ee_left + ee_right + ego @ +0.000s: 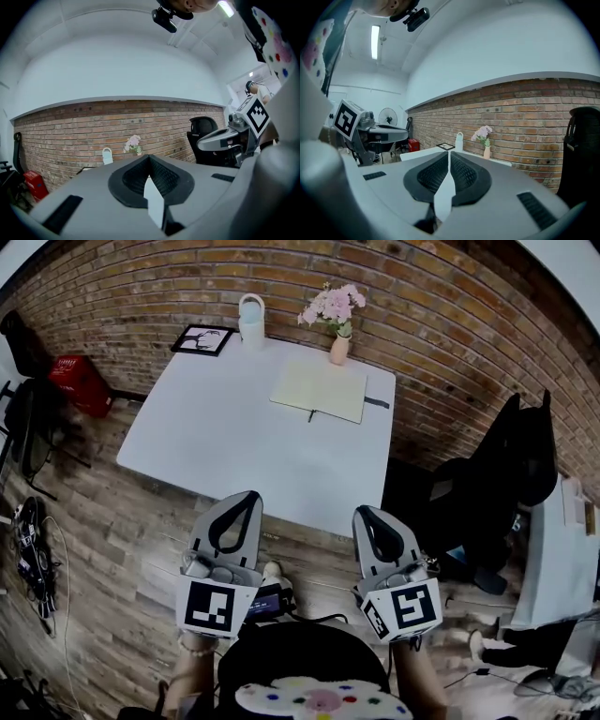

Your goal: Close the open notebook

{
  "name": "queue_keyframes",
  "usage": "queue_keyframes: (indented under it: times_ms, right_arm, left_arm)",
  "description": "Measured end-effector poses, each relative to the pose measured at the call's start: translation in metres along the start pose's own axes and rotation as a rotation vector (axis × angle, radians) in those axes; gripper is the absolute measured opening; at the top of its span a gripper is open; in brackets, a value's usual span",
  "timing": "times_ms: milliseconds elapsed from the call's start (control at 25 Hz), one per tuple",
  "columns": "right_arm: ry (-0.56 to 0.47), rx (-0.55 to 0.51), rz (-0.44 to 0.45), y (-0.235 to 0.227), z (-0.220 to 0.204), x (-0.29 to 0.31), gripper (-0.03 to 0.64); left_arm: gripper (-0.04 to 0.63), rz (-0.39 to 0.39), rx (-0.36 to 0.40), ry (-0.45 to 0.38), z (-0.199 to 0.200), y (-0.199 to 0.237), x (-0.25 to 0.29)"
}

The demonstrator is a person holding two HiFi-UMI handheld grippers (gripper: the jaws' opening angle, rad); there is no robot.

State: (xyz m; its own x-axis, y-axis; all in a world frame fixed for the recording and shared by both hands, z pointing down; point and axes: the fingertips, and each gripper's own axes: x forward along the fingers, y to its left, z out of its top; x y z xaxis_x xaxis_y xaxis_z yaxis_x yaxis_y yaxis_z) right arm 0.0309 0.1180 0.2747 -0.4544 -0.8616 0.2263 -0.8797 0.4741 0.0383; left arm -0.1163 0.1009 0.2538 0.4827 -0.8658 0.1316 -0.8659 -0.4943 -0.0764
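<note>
The open notebook (319, 390) lies flat with cream pages up on the far right part of the white table (234, 437). A dark strap (377, 402) sticks out at its right edge. My left gripper (249, 497) and right gripper (365, 513) are side by side over the wooden floor, short of the table's near edge and pointing at it. Both are shut with nothing between the jaws. In the left gripper view the left gripper (149, 157) is pressed together, and so is the right gripper (449, 154) in the right gripper view. Both hide the notebook.
Along the brick wall at the table's back stand a vase of pink flowers (337, 320), a white bottle (251, 320) and a black picture frame (202, 338). A black office chair (497, 484) stands right of the table. A red case (80, 381) sits at the left.
</note>
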Motion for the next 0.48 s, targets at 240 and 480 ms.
queue_keyframes:
  times_ms: [240, 480]
  right_arm:
    - [-0.005, 0.000, -0.024, 0.000, 0.009, 0.034, 0.040]
    - [-0.023, 0.001, -0.060, 0.000, 0.017, 0.057, 0.040]
  left_arm:
    - [0.017, -0.026, 0.019, -0.006, 0.001, 0.031, 0.021]
    - [0.017, -0.047, 0.036, -0.022, 0.003, 0.052, 0.033]
